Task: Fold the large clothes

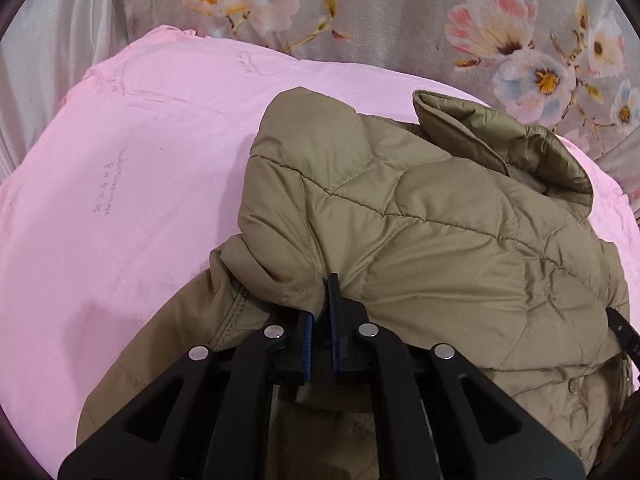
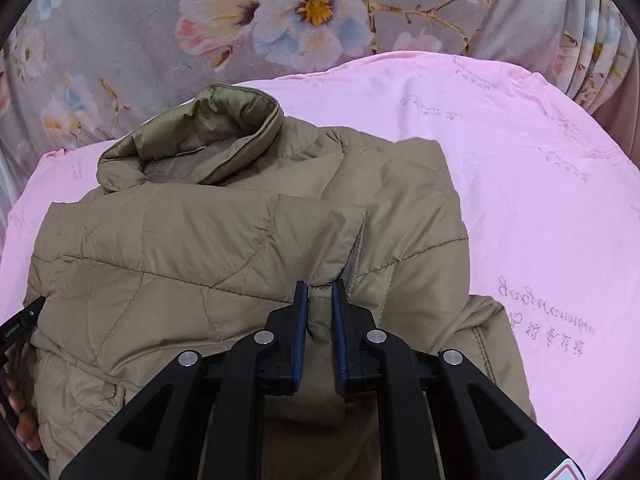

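With both sets of tongs clamped on folds of the tan jacket [image 1: 420,220], each side looks pinned for the next fold. Left gripper [image 1: 320,312] and right gripper [image 2: 320,308] bite low in frame; jacket fills centre on the pink sheet [image 1: 120,180].

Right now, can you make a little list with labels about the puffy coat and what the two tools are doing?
coat: tan quilted jacket, partly folded, collar standing up
lying on: pink sheet over a flowered blanket
left tool: shut on a bunch of jacket fabric
right tool: shut on a fold of jacket fabric
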A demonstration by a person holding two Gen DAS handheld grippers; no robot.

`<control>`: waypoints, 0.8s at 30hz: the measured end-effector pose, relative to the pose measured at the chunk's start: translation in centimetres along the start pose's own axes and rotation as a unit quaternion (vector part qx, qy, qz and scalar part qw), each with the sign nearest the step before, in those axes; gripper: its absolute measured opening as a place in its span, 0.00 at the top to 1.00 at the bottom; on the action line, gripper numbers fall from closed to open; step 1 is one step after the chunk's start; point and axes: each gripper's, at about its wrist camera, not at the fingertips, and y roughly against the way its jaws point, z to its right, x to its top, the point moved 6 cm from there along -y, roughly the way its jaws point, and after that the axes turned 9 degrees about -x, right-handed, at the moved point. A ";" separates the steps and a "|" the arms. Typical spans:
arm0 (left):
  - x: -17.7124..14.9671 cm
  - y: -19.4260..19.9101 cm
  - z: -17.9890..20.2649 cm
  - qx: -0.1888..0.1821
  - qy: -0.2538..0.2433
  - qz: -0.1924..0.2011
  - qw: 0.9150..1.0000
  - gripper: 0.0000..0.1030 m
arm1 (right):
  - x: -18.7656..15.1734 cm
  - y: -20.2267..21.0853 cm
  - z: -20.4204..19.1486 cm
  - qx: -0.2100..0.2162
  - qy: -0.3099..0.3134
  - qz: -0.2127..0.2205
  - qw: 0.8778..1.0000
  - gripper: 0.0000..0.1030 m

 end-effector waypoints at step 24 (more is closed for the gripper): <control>-3.0 8.9 -2.0 0.019 -0.001 0.024 1.000 0.82 | -1.3 7.3 2.8 0.006 -0.040 0.041 0.998 0.54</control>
